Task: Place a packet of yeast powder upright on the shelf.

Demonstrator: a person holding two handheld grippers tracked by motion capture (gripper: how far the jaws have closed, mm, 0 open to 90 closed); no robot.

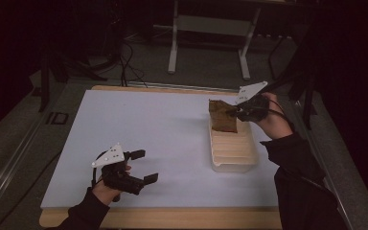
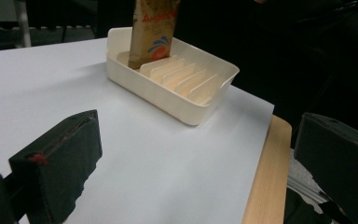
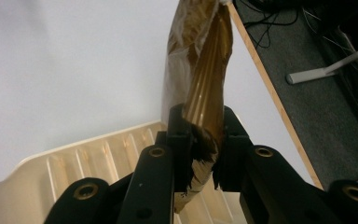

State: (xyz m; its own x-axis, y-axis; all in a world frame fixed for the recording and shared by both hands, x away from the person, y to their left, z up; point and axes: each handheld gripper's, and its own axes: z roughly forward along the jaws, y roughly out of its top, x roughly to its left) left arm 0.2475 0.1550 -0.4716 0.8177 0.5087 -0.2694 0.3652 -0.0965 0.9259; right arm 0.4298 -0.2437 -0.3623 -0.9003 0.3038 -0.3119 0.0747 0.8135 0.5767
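While your right gripper (image 1: pixel 239 111) clamps its jaws on the crinkled brown foil packet (image 1: pixel 222 116), the packet stands upright in the far slot of the cream plastic slotted tray (image 1: pixel 234 149), your right forearm reaching forward along the table's right edge. Your left gripper (image 1: pixel 141 166) rests low near the white table (image 1: pixel 139 124) front edge, jaws spread wide and empty

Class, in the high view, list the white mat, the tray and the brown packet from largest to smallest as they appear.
1. White mat, by far the largest.
2. Tray.
3. Brown packet, smallest; it stands in the tray's far end, held by the right gripper, which hides a little of its edge.
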